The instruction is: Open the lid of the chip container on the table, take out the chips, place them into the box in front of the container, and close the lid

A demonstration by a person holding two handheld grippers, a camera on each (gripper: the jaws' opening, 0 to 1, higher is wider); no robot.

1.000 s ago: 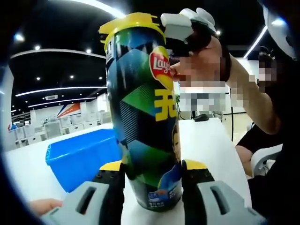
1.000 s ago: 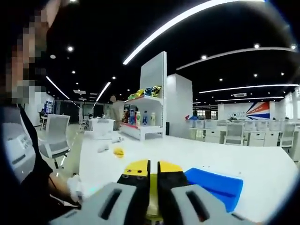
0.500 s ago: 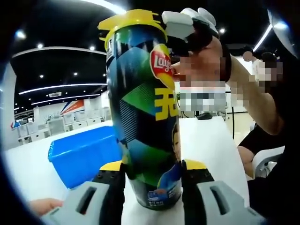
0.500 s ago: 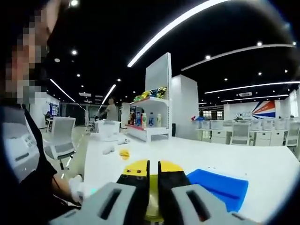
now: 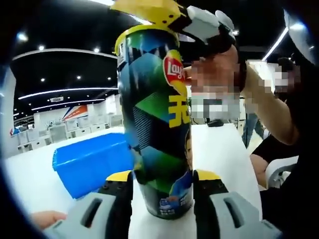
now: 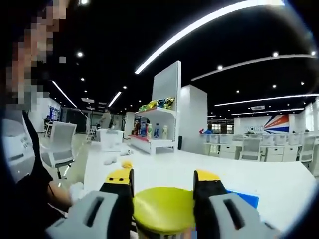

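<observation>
The chip container (image 5: 159, 129) at the middle of the left gripper view has a glossy printed skin, smooth, with soft highlights down its side. Its yellow lid (image 6: 163, 210), at the bottom centre of the right gripper view, looks like smooth plastic with a dull sheen. The blue box (image 5: 92, 162) at the lower left of the left gripper view is matt-to-satin moulded plastic. The tabletop (image 5: 227, 149) is a smooth white surface, faintly reflective. The left hand-held gripper (image 5: 162, 186) shows matt grey plastic bodies and black fingers with yellow tips; the right hand-held gripper (image 6: 163, 185) looks alike.
</observation>
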